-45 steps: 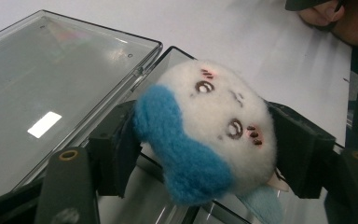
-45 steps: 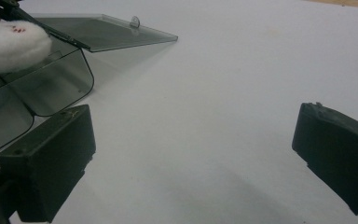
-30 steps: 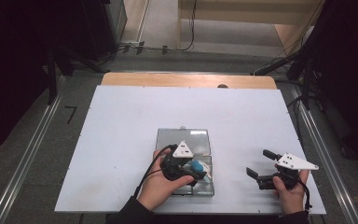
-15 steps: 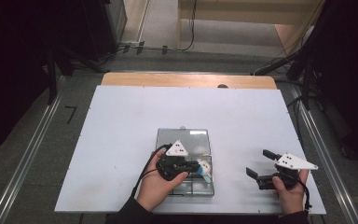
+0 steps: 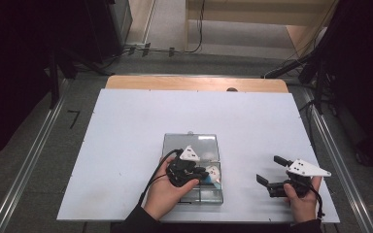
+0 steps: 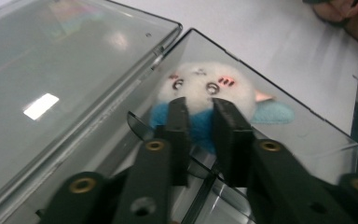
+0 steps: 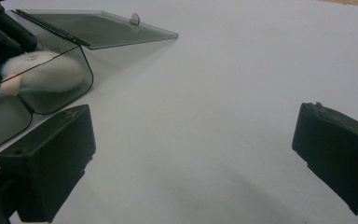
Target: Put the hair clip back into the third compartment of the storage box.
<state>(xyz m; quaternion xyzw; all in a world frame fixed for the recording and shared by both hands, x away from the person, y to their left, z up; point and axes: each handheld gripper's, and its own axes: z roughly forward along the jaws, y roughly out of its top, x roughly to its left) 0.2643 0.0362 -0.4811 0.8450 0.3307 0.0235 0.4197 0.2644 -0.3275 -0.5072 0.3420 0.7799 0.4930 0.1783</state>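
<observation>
A clear grey plastic box lies open on the white table, its lid folded flat behind it. A small plush toy with a white face and a blue body lies in the box's right-hand compartment. My left gripper reaches into that compartment. In the left gripper view its jaws stand a narrow gap apart, pinching the toy's blue body; they have just been opening slightly. My right gripper rests to the right of the box, wide open with nothing between its jaws.
The box sits near the table's front edge, with bare white surface behind and to its left. A wooden strip borders the far edge. Cables run on the floor beyond. The right gripper view shows the lid and toy at upper left.
The left gripper's jaws closed in on the toy, and the toy now sits lower in the compartment. Neither hand has shifted; the right gripper is unchanged.
</observation>
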